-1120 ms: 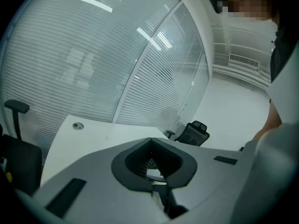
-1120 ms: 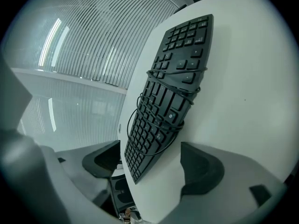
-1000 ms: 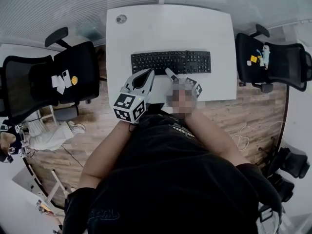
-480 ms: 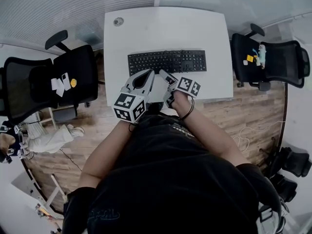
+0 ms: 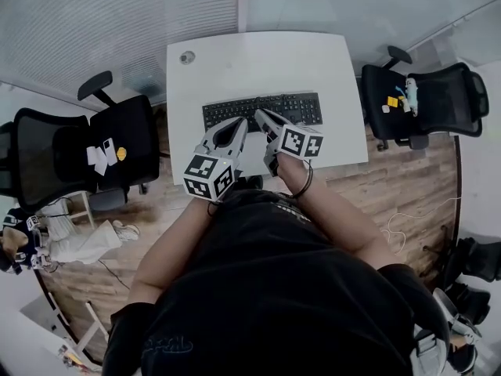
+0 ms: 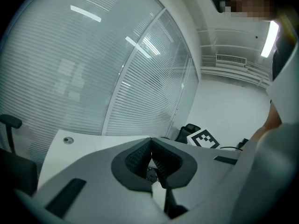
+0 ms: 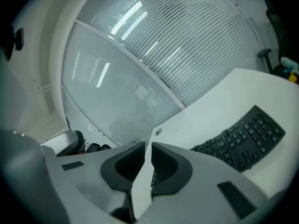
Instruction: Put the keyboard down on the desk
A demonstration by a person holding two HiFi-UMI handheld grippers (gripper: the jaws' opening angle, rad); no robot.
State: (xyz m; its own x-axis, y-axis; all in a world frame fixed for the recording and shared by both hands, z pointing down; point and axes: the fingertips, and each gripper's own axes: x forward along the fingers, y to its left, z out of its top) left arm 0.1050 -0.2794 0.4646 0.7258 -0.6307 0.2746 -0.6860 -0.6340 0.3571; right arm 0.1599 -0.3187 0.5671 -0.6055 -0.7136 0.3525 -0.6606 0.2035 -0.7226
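Observation:
The black keyboard [image 5: 262,110] lies flat across the middle of the white desk [image 5: 258,61]. It also shows at the right of the right gripper view as the keyboard [image 7: 243,141]. Both grippers hang above the desk's near edge, apart from the keyboard. My left gripper [image 5: 237,122] is shut, and its tips meet in the left gripper view [image 6: 150,143]. My right gripper [image 5: 260,116] has just been closing with nothing between its jaws. Only a thin slit is left between them in the right gripper view [image 7: 145,147].
A black office chair [image 5: 86,147] with small items on its seat stands left of the desk. Another chair [image 5: 427,100] stands at the right. A round cable grommet [image 5: 187,56] sits at the desk's far left corner. A glass wall with blinds runs behind.
Both grippers have risen from the desk's near edge, the right one much more. The right gripper has rolled so its marker cube faces up, and its jaws have closed.

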